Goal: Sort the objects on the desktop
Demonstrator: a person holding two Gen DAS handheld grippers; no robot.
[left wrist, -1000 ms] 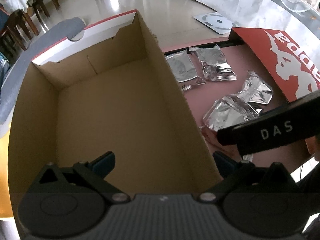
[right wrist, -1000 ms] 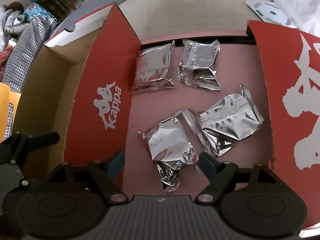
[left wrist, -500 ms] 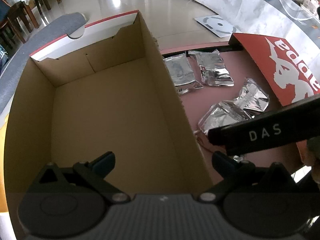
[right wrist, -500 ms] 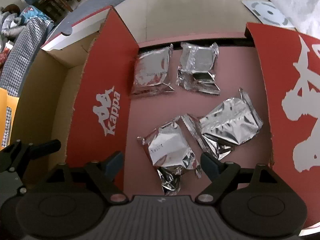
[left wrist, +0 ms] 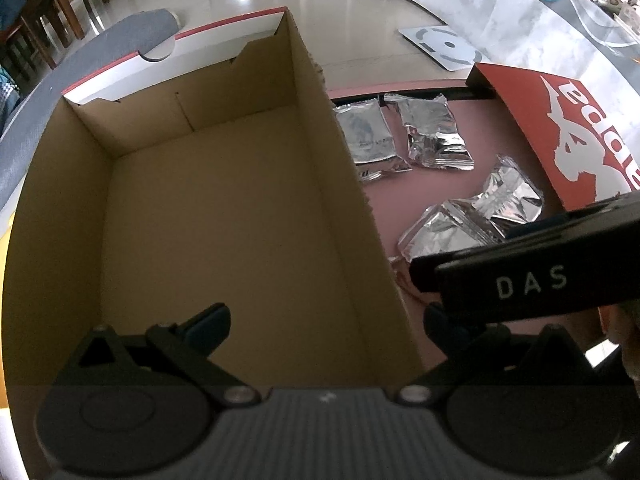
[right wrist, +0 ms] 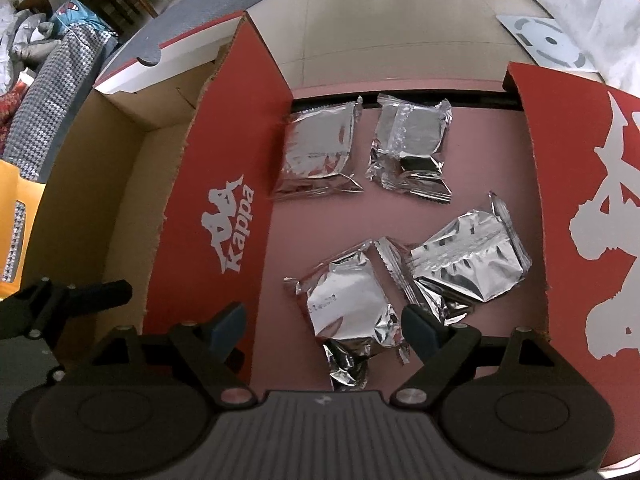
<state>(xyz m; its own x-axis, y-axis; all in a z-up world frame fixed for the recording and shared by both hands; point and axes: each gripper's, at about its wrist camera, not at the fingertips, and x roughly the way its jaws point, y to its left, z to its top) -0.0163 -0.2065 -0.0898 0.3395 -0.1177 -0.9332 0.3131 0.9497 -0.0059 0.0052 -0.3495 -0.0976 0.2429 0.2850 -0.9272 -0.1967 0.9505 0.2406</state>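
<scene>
Nothing is yet sorted: four crinkled silver foil packets (right wrist: 352, 304) remain on the pink tabletop (right wrist: 472, 220) at frame centre; the brown cardboard box (left wrist: 224, 216) is seen empty. Both the right gripper (right wrist: 324, 324) and left gripper (left wrist: 324, 320) are spread apart, nothing held.

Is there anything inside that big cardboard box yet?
No. The cardboard box shows only a bare brown floor, and all four foil packets lie outside it on the pink table.
</scene>
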